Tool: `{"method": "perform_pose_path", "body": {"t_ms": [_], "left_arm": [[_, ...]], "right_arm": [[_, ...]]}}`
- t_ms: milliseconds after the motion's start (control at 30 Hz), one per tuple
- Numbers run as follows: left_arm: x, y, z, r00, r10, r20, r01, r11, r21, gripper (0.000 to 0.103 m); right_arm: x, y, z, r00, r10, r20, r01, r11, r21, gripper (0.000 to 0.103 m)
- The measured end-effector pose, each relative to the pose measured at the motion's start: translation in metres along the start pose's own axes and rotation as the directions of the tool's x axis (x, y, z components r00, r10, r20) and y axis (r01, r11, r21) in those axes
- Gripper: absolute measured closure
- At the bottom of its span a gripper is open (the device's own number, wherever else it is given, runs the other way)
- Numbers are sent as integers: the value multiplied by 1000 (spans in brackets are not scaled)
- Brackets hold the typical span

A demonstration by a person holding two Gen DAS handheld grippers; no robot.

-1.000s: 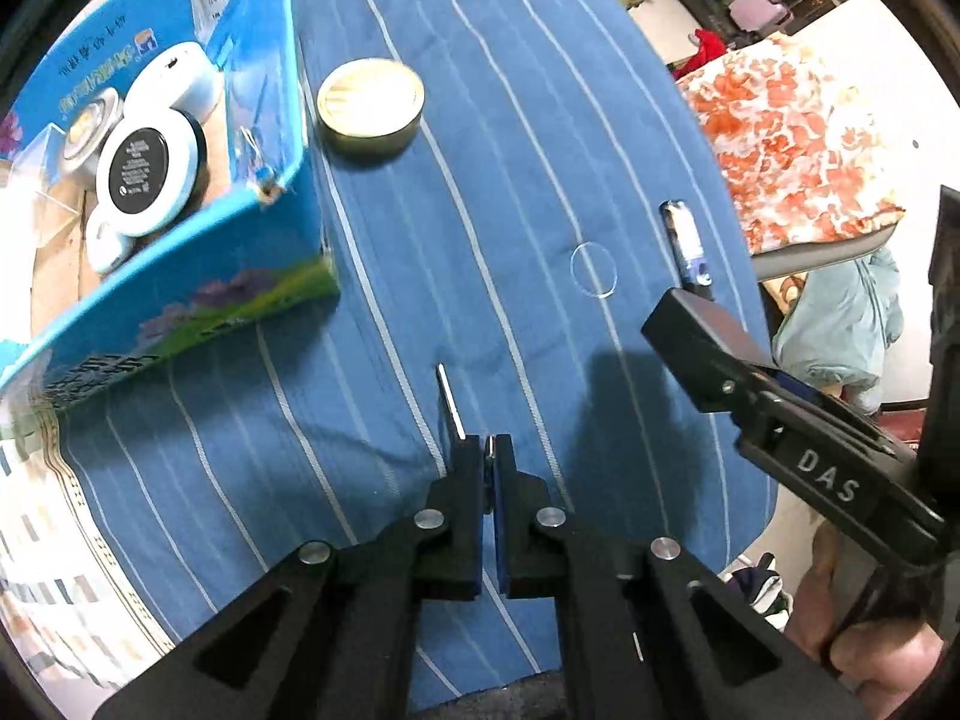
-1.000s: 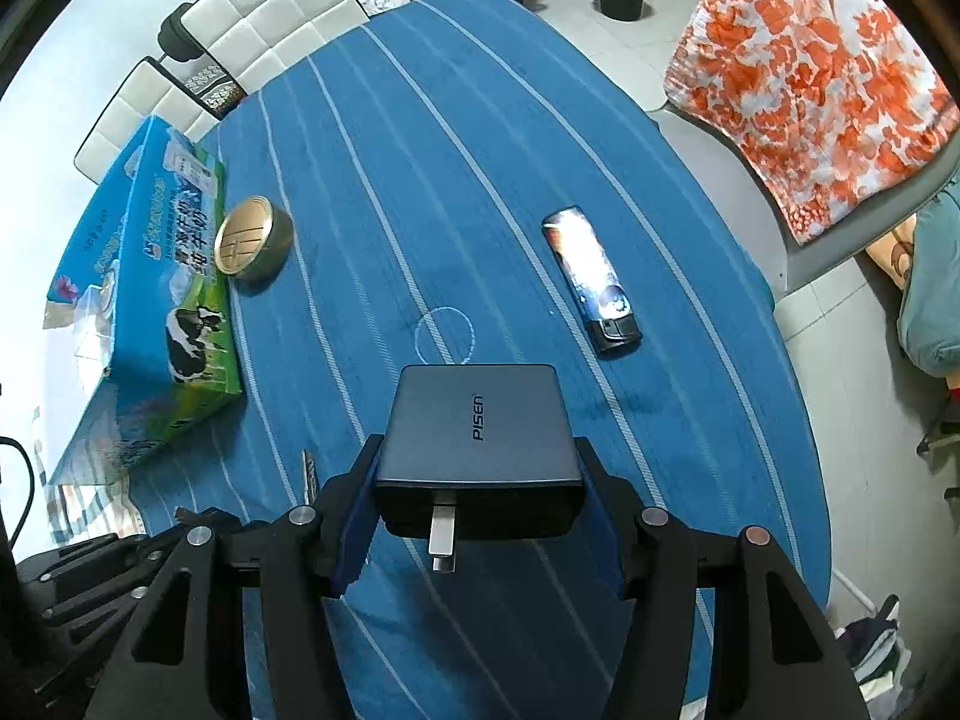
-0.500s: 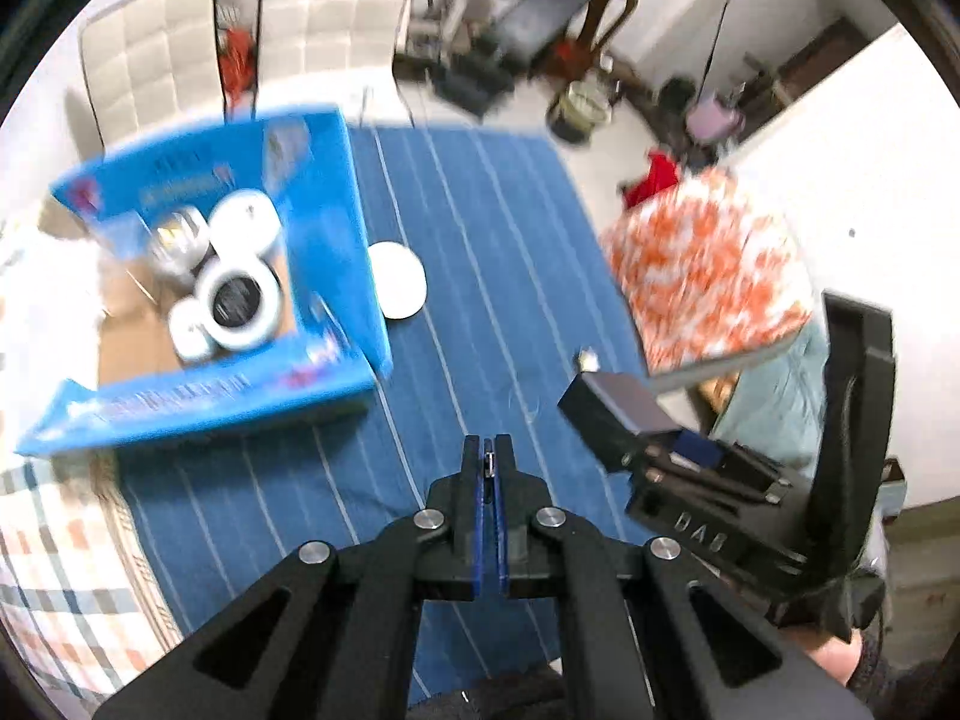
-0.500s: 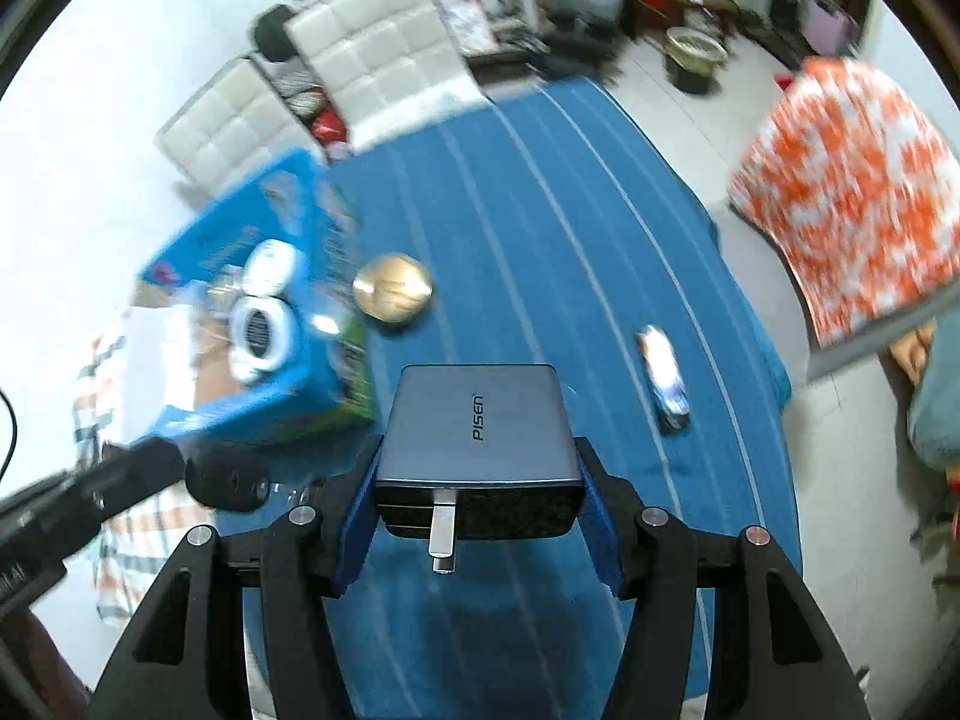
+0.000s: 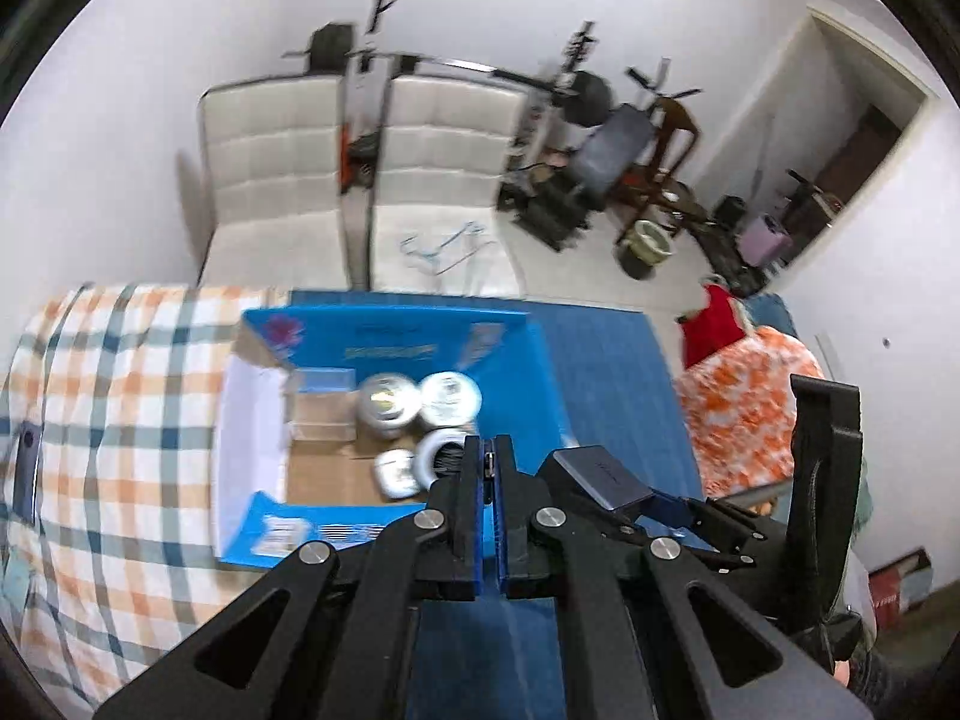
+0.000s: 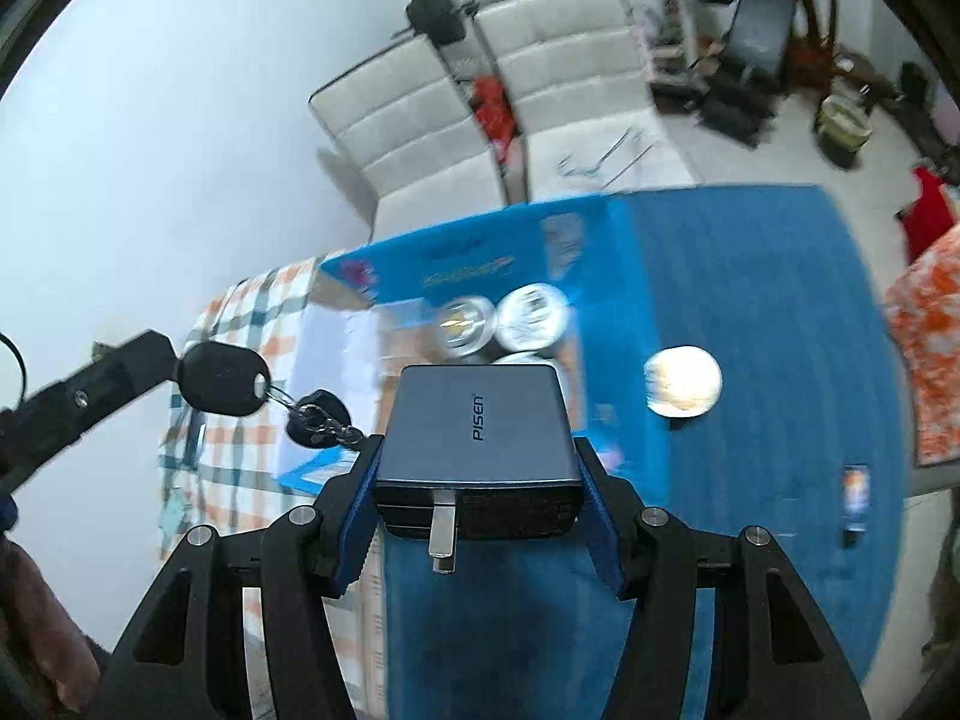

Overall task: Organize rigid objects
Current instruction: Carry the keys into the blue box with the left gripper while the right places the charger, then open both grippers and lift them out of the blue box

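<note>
One blue open carton (image 5: 543, 372) sits ahead of both grippers, and four round tins (image 5: 450, 399) show inside it in the left wrist view, together with one clear plastic box (image 5: 318, 414) at their left. One more round tin with a pale lid (image 6: 683, 381) lies outside the carton on the blue cloth (image 6: 750, 276), ahead and to the right of the right gripper's fingers, and one small dark rectangular device (image 6: 855, 495) lies further right on the same cloth.

The right gripper (image 6: 477, 480) has its fingers partway apart and clamped on the two sides of one grey PISEN charger (image 6: 474, 420), with the blue pads (image 6: 355, 516) pressing against its flanks and one metal prong pointing back toward the camera.

The left gripper (image 5: 492, 468) has its fingers together, the pads meeting with only a sliver between. In the right wrist view, one black-headed key (image 6: 219, 378) sticks out from the left gripper's tip, with a ring, a short chain and one small black fob (image 6: 315, 417) hanging off it, just left of the charger. What exactly the left pads pinch is hidden in the left wrist view.
</note>
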State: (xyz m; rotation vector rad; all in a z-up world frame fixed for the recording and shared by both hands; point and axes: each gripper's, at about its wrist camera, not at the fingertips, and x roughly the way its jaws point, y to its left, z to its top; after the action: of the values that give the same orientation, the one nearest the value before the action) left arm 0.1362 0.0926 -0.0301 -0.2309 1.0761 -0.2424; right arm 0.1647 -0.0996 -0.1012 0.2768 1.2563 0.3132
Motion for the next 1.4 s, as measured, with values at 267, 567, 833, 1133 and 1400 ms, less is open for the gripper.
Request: {"method": "perform_pose_path", "body": {"t_ms": [267,567,833,1133,1400], "left_arm": [[108,124,-10,977,54,-207,-94,977,-189,102],[181,164,-28,936,115,-333,-174,973,-153,102],[191,170,-25,913,151,-378,-209,971,-118,99],[175,161,-20,908,197,-369,-244,966,-84,54],[156,128,-24,910,247,-332,-267,964,-14,0]], "right_arm": [[150,24,12,981,2,-196,-4,1000,-6,42],[236,33,5,949,-13,-316,8,1000,-15,41],[256,43,5,944,-103,-314,83,994,-75,39],[228,55,1,937,-231,-262,205,971,-122,14],[180,39,-11,924,-330,-193,310,942,-130,9]]}}
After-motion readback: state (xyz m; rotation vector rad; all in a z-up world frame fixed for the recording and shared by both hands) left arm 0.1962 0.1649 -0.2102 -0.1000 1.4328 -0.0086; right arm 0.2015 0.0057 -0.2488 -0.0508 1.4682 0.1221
